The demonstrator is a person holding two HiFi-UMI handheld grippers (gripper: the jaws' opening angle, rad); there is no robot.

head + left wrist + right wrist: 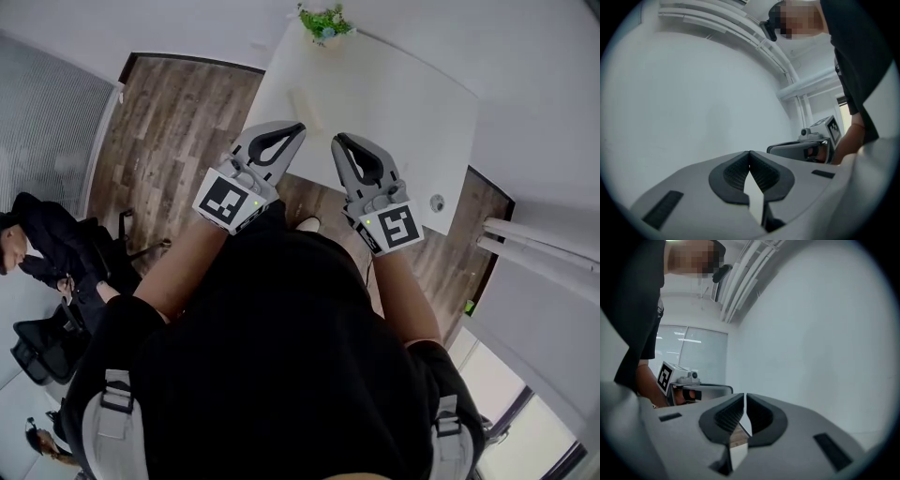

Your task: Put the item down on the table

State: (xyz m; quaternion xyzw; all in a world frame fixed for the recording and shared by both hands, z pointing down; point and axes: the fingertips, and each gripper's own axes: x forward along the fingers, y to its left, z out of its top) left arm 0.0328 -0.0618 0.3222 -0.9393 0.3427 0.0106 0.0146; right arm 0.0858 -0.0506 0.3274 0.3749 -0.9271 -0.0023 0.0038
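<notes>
Nearest, a black fabric shirt (pixel 281 356). The left gripper (pixel 298 127) and right gripper (pixel 338 140) are grey moulded plastic with ribbed black pads. The jaws of each meet at the tips, with nothing between them. Beyond is a smooth white desk (pixel 394 103). A pale oblong item (pixel 305 101), barely distinct, lies near the desk's left edge. A leafy potted plant (pixel 324 22) stands at its far edge.

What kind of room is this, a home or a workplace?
Probably an office: a white table with a small potted plant, wood-look flooring, and a black office chair off to one side.
</notes>
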